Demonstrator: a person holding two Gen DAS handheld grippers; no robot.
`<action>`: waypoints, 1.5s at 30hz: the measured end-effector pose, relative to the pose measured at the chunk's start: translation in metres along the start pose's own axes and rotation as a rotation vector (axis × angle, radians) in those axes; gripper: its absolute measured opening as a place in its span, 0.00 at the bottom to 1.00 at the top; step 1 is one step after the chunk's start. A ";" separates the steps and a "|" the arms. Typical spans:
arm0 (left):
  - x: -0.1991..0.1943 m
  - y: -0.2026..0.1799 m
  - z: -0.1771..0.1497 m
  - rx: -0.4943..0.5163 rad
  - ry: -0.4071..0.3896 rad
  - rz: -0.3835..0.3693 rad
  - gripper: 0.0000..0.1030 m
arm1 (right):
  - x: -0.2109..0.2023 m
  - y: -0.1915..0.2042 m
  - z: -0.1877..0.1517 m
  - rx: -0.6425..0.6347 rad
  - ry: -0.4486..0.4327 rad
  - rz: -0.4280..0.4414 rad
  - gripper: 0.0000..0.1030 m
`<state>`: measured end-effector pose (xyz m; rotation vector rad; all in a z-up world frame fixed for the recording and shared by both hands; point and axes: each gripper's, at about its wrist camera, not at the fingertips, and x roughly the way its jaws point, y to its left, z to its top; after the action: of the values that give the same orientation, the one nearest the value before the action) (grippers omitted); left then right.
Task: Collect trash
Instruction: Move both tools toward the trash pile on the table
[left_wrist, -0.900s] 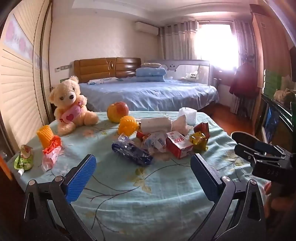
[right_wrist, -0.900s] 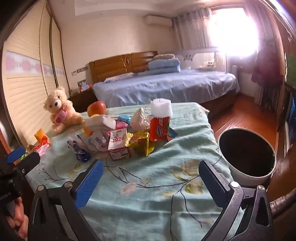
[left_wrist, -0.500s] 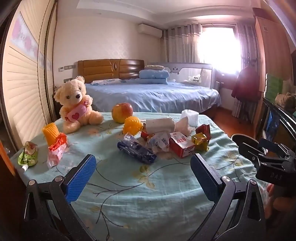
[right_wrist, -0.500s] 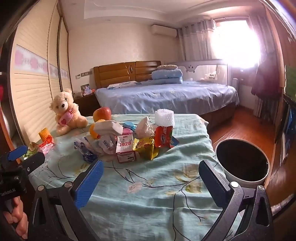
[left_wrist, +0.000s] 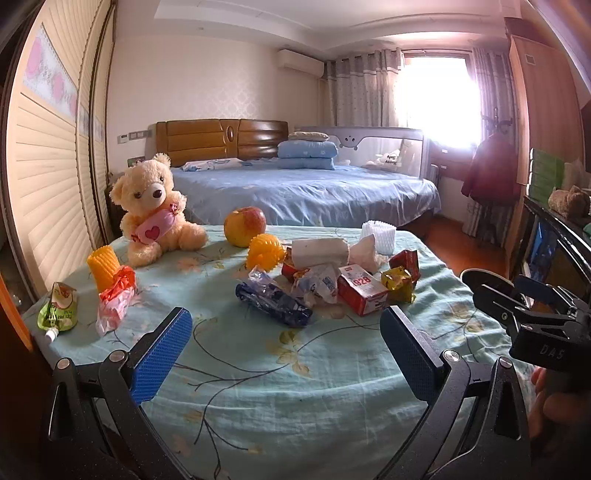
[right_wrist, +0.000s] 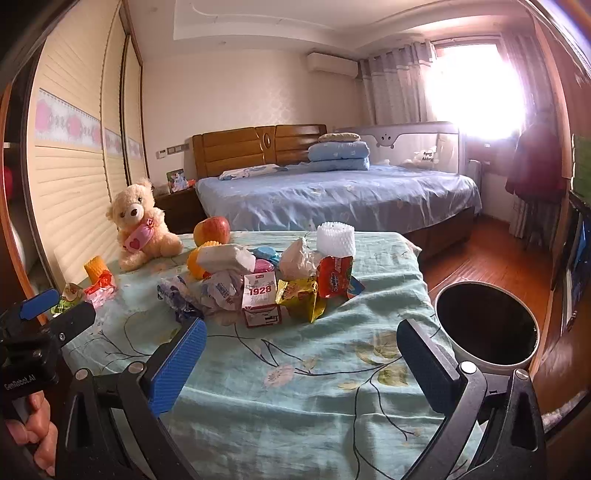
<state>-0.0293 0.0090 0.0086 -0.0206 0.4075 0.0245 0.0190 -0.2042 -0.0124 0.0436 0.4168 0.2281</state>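
A heap of trash lies mid-table on the pale green flowered cloth (left_wrist: 295, 369): a dark blue wrapper (left_wrist: 273, 302), a red and white carton (left_wrist: 362, 290) (right_wrist: 260, 299), a yellow foil packet (right_wrist: 301, 299), a red snack packet (right_wrist: 334, 277), crumpled tissue (right_wrist: 297, 258) and a white foam sleeve (right_wrist: 335, 240). A red wrapper (left_wrist: 114, 299) and a green pouch (left_wrist: 59, 310) lie at the table's left edge. My left gripper (left_wrist: 286, 354) and right gripper (right_wrist: 301, 360) both hang open over the near edge, short of the heap, holding nothing. A round white bin (right_wrist: 485, 328) stands on the floor right of the table.
A teddy bear (left_wrist: 155, 210), an apple (left_wrist: 244, 226), a spiky yellow ball (left_wrist: 266, 253) and a yellow corn-shaped toy (left_wrist: 103, 264) share the table. Behind it stands a blue bed (left_wrist: 306, 192). Wardrobe doors (left_wrist: 48, 166) line the left; dark furniture (left_wrist: 554, 236) is at right.
Both cameras have tilted upward a little, so the table and trash sit lower in view and more ceiling shows. Both grippers stay open and empty.
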 end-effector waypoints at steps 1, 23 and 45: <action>0.000 0.000 0.000 0.000 0.000 -0.001 1.00 | 0.000 0.000 0.000 0.000 0.000 0.003 1.00; 0.000 -0.002 -0.002 0.000 -0.002 -0.001 1.00 | -0.003 0.002 0.003 0.000 -0.009 0.017 1.00; 0.001 -0.003 -0.002 0.001 0.003 0.002 1.00 | 0.003 0.003 0.002 0.004 0.011 0.030 1.00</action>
<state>-0.0295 0.0057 0.0063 -0.0190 0.4106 0.0265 0.0217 -0.2010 -0.0114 0.0530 0.4277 0.2576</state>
